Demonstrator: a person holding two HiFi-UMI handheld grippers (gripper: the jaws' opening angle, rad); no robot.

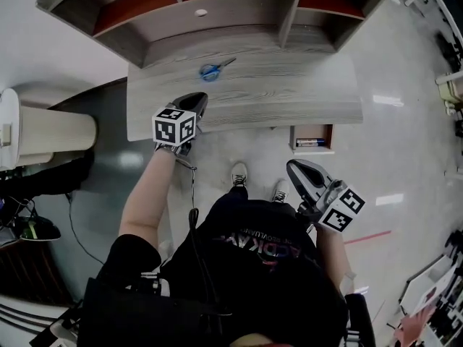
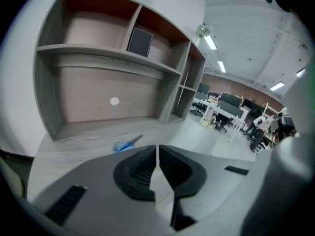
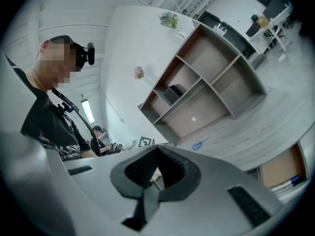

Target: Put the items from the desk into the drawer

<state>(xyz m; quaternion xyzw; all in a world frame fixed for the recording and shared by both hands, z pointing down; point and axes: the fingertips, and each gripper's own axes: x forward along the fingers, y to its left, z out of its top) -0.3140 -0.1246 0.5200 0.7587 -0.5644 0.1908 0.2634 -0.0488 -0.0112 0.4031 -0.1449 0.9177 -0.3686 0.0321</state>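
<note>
Blue-handled scissors [image 1: 215,69] lie alone on the grey wooden desk top [image 1: 289,85]; they also show as scissors [image 2: 127,144] and scissors [image 3: 198,144] in the two gripper views. My left gripper [image 1: 197,98] hovers at the desk's front edge, just short of the scissors, jaws shut and empty [image 2: 157,151]. My right gripper [image 1: 293,166] hangs lower, in front of the desk and below the open drawer [image 1: 312,139], also shut with nothing in it [image 3: 158,150]. The drawer [image 3: 280,173] holds pens [image 3: 288,182].
A hutch with open shelves [image 1: 217,6] rises at the back of the desk; a dark box [image 2: 140,42] stands on one shelf. A cream cylinder [image 1: 43,132] lies left of the desk. My shoes [image 1: 239,173] stand on the floor by the drawer. Office desks [image 2: 221,114] stand far right.
</note>
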